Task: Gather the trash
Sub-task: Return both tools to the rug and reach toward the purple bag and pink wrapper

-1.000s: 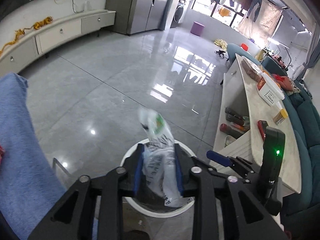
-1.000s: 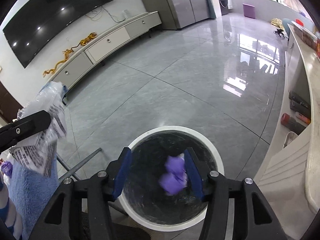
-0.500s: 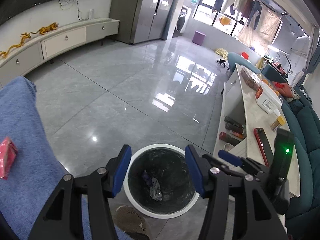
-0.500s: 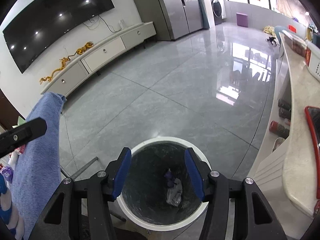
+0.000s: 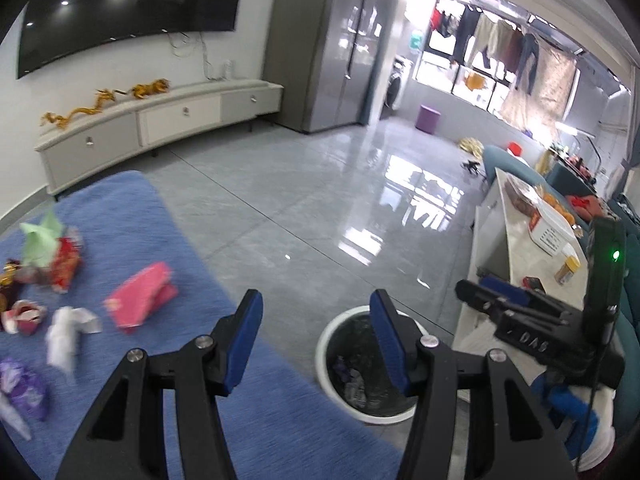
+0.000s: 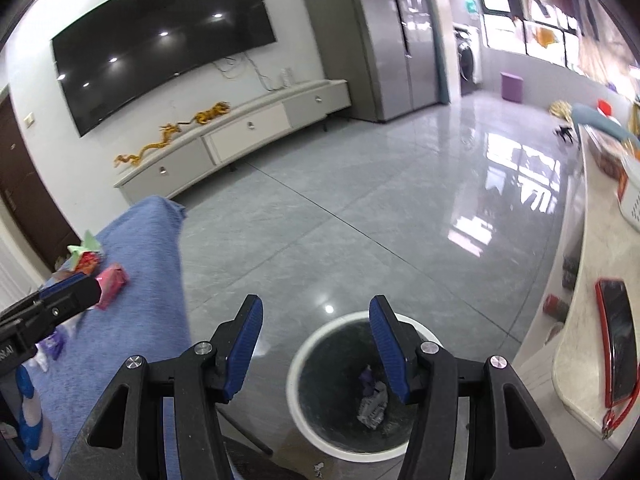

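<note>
A white-rimmed round bin [image 5: 325,342] stands on the floor with wrappers in it; it also shows in the right wrist view [image 6: 296,364]. My left gripper [image 5: 316,336] is open and empty, above the edge of the blue cloth [image 5: 132,208] beside the bin. On the cloth lie a pink packet [image 5: 140,300], white crumpled paper [image 5: 66,334], a red wrapper [image 5: 66,266], green paper [image 5: 40,240] and a purple wrapper [image 5: 22,388]. My right gripper [image 6: 316,336] is open and empty above the bin; it shows at the right of the left wrist view [image 5: 504,300].
A long white counter [image 6: 592,248] with a red-cased phone [image 6: 618,340] and a basket [image 6: 634,196] runs along the right. A low TV cabinet [image 6: 248,132] stands at the far wall. Grey tiled floor [image 6: 360,208] lies beyond the bin.
My left gripper let the plastic wrapper fall into the bin, opened, then swung left toward the cloth. My right gripper dropped the purple wrapper into the bin and tilted up.
</note>
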{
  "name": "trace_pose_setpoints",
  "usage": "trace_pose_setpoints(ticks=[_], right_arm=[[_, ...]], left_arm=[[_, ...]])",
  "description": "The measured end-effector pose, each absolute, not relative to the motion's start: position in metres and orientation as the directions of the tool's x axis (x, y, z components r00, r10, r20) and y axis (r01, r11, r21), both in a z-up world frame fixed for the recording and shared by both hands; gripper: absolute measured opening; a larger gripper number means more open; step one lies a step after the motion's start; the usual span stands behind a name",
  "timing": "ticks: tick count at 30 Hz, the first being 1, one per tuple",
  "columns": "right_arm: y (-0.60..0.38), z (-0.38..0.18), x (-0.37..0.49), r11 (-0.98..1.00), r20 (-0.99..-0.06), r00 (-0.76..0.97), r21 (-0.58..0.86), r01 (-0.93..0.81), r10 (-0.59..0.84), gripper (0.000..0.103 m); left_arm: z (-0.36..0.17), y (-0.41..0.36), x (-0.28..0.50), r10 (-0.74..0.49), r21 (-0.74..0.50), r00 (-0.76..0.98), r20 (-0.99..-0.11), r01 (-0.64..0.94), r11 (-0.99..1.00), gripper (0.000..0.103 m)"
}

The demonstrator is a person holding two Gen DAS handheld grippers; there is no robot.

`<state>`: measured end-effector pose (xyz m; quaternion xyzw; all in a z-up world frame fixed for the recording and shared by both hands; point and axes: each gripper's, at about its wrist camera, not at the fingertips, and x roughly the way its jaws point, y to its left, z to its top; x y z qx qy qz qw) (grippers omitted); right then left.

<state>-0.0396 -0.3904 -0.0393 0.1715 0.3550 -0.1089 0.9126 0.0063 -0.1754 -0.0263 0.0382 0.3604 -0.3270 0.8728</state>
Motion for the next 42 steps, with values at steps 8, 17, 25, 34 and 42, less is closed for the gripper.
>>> trace_pose_setpoints(ticks=[8, 17, 25, 34, 42], right_arm=[[-0.332, -0.014, -0.015, 0.961, -0.659, 0.752, 0.2, 0.192, -0.013, 0.058], [-0.273, -0.016, 0.014, 0.982, -0.66, 0.748, 0.18, 0.062, 0.073, 0.067], [-0.233, -0.028, 0.039, 0.985, -0.673, 0.723, 0.161, -0.066, 0.158, 0.085], [-0.181, -0.047, 0.09, 0.965, -0.675, 0.694, 0.114, -0.237, 0.25, 0.099], [-0.157, -0.072, 0.136, 0.945, -0.705, 0.648, 0.096, -0.313, 0.287, 0.099]], left_arm=[[-0.026, -0.088, 0.014, -0.399, -0.126, 0.674, -0.622, 0.416, 0.9, 0.054], [-0.05, 0.009, 0.027, -0.179, -0.088, 0.75, -0.637, 0.159, 0.983, 0.059], [-0.072, 0.034, 0.037, -0.089, -0.069, 0.741, -0.665, 0.058, 0.996, 0.062], [-0.093, 0.042, 0.055, -0.047, -0.062, 0.715, -0.697, 0.005, 0.998, 0.063], [-0.102, 0.047, 0.067, -0.091, -0.109, 0.689, -0.719, 0.018, 0.994, 0.062]])
